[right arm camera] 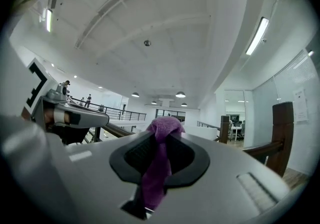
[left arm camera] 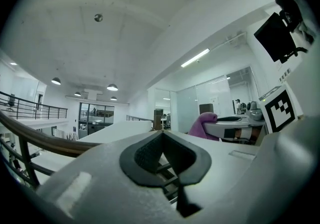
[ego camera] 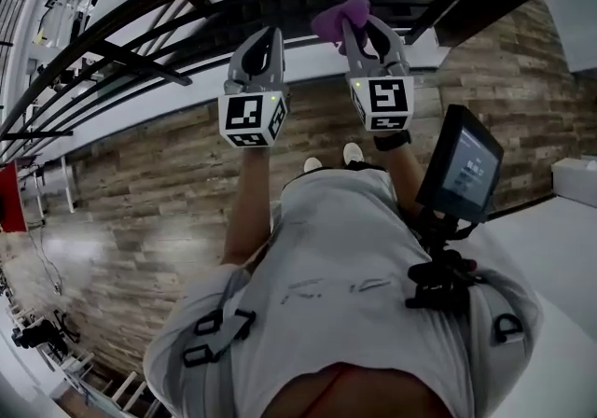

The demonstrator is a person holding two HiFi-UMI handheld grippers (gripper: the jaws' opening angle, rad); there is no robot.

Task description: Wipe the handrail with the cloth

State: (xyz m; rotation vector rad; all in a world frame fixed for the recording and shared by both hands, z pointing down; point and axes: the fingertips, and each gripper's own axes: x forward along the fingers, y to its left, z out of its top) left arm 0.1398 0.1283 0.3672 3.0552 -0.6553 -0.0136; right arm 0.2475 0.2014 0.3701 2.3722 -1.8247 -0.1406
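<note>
Bright, even light falls from a strip lamp (right arm camera: 257,36) high above the right fingers (right arm camera: 138,153) and from round lamps (left arm camera: 112,87) far beyond the left fingers (left arm camera: 147,153). Both gripper views bulge and have black corners. Surfaces just behind the fingers look soft. The head view is dimmer.

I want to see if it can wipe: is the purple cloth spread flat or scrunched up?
Scrunched up. The purple cloth hangs as a bunch pinched in the right gripper, with a rounded tuft above its tips.
</note>
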